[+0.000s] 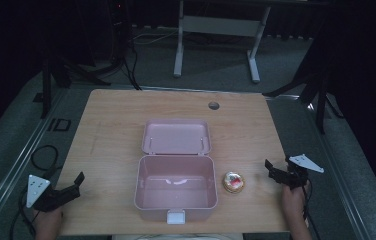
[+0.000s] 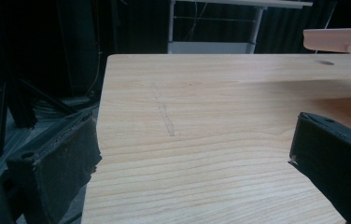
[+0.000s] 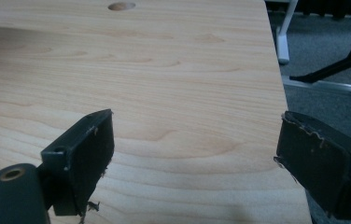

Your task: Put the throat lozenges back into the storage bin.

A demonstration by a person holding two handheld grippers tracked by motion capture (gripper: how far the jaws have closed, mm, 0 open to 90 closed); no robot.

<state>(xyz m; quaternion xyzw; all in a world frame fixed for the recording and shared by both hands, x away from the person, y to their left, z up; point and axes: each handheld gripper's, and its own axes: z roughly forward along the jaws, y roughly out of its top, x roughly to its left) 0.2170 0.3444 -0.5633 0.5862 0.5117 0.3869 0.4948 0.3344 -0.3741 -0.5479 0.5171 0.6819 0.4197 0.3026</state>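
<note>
Your left gripper sits at the desk's near-left edge, jaws spread wide, empty. At centre, the pink box lies open. Just beside its right wall rests what looks like a small pastry. Your right gripper hovers near-right, jaws wide, empty.

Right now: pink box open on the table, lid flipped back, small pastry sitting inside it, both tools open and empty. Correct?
Not quite. The small pastry is not inside the pink box; it sits on the table just beside the box, on the right tool's side, as the high view shows. The rest holds: the lid is flipped back, and the left tool and right tool are open and empty.
</note>
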